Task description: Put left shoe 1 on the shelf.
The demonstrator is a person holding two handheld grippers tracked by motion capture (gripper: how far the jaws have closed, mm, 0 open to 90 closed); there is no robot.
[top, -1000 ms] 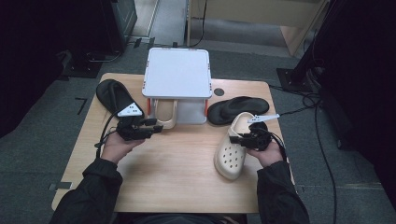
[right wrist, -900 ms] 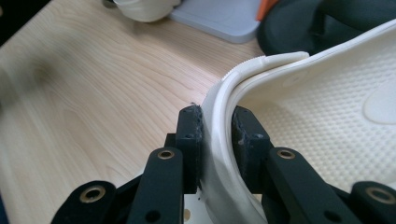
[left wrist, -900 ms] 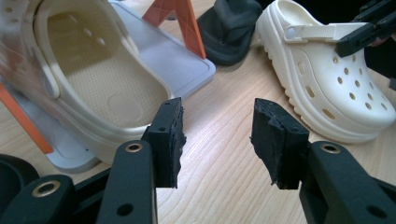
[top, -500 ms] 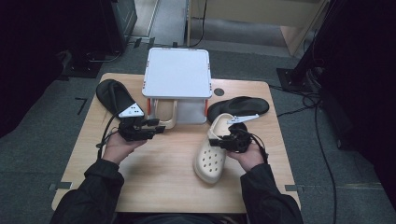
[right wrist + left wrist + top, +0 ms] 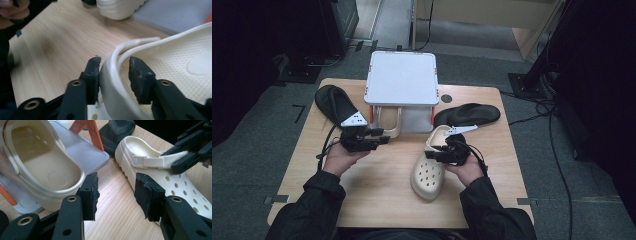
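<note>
Release of the cream clog (image 5: 428,172) is the change at this moment; the right gripper (image 5: 443,152), at centre right of the high view, has just been opening its jaws; in the right gripper view the clog's rim (image 5: 110,75) stands between the pads, the left pad (image 5: 93,72) against or just beside it, the right pad (image 5: 137,75) clear of the inner wall. Compared with the frame one second earlier, the clog lies further toward the middle of the table (image 5: 377,200), lower centre of the frame, toe toward the person. The second cream clog (image 5: 42,167) sits on the grey shelf (image 5: 82,152) under the white rack (image 5: 401,80); the left gripper (image 5: 379,140) hovers just before it, jaws wide and empty. Two black shoes (image 5: 334,102) (image 5: 469,115) lie at upper left and upper right. Judgement: repositioning looks complete; the grip is being given up, so a regrasp or a hand-over toward the rack is likely next.
</note>
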